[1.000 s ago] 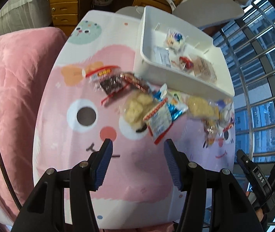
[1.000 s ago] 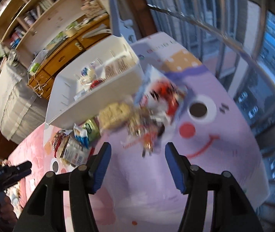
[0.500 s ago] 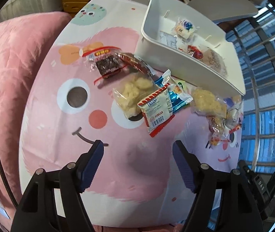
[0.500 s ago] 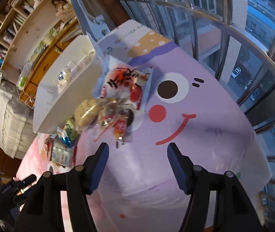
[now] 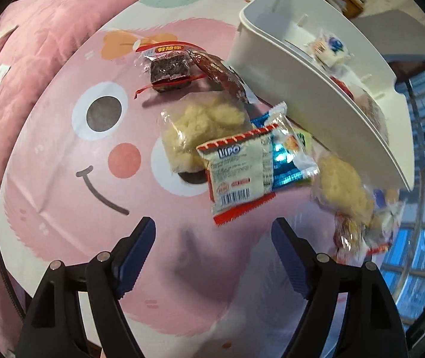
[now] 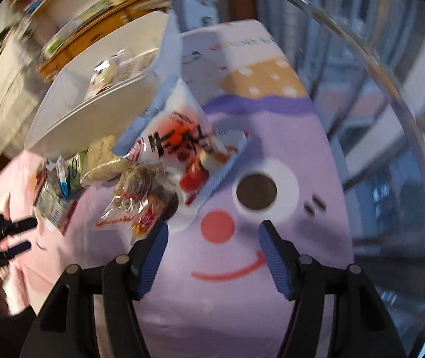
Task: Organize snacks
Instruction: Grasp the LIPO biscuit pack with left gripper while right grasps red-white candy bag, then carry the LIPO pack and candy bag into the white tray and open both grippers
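Left view: my left hand-held gripper (image 5: 214, 256) stands open and empty at frame bottom, its jaws having just been widening. Bare pink surface (image 5: 63, 203) fills the lower left; that is the free room. The white bin (image 5: 317, 104) crowds the upper right, its long wall running diagonally, with a few packets inside. Surface edge curves down the left against a pink quilt (image 5: 18, 68).

The snacks lie above the fingers, centre to right: the Lipo wafer packet (image 5: 239, 176) sits nearest, just up and right of the jaw gap, overlapping a pale puffed snack bag (image 5: 200, 131). A dark brownie packet (image 5: 169, 70) lies further up.

Right view, blurred: right hand-held gripper (image 6: 212, 250) also open, nothing between the jaws. Lilac surface (image 6: 242, 313) lies bare around it. The snack pile (image 6: 158, 173) sits upper left of its left finger, nearly touching. Window railing (image 6: 406, 119) bounds the right.
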{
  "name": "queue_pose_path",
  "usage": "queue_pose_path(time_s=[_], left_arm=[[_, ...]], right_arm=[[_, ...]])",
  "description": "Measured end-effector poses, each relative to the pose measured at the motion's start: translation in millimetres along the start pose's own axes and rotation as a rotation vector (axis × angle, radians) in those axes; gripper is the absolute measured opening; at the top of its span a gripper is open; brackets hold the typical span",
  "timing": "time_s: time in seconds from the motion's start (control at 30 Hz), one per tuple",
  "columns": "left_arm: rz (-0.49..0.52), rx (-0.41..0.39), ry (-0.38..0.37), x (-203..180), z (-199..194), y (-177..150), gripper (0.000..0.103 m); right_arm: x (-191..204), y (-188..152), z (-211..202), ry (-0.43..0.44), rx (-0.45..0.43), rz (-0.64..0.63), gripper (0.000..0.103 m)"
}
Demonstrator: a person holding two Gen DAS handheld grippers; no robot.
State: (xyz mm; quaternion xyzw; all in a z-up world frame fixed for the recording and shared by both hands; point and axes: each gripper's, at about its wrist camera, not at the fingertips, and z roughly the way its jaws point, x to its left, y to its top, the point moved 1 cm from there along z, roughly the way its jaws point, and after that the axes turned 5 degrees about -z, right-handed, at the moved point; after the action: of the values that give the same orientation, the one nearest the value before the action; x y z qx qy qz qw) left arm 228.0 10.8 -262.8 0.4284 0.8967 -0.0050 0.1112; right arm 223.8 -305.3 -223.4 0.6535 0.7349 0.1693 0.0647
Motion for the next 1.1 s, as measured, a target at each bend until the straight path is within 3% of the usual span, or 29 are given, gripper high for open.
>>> queue_pose_path(time_s=[0.3,0.47,0.73,0.83,0.87,1.1], left_arm=[[-0.092,-0.072,0.031,-12,21,14,0.079],[-0.130,-0.072,0.036,-14,33,21,0.079],[-0.133,-0.093,0.048,-22,43,28,0.077],[-0.140,-0.090,0.057,-22,46,28,0.066],[-0.144,-0.082,0.044,-22,49,29,0.058],[-0.158,-0.068,0.017,-15,47,28,0.049]], right_arm=[[29,28,6,-0.078,-0.139,-0.399,0.064],[41,33,18,-0.127,-0.170,-0.532,0.064],[38,38,48,-0.133,-0.150,-0.525,0.064],[35,38,56,-0.124,-0.124,-0.507,0.063],[35,37,57,-0.124,-0.122,-0.507,0.063],[37,36,56,-0.101,-0.099,-0.495,0.057]])
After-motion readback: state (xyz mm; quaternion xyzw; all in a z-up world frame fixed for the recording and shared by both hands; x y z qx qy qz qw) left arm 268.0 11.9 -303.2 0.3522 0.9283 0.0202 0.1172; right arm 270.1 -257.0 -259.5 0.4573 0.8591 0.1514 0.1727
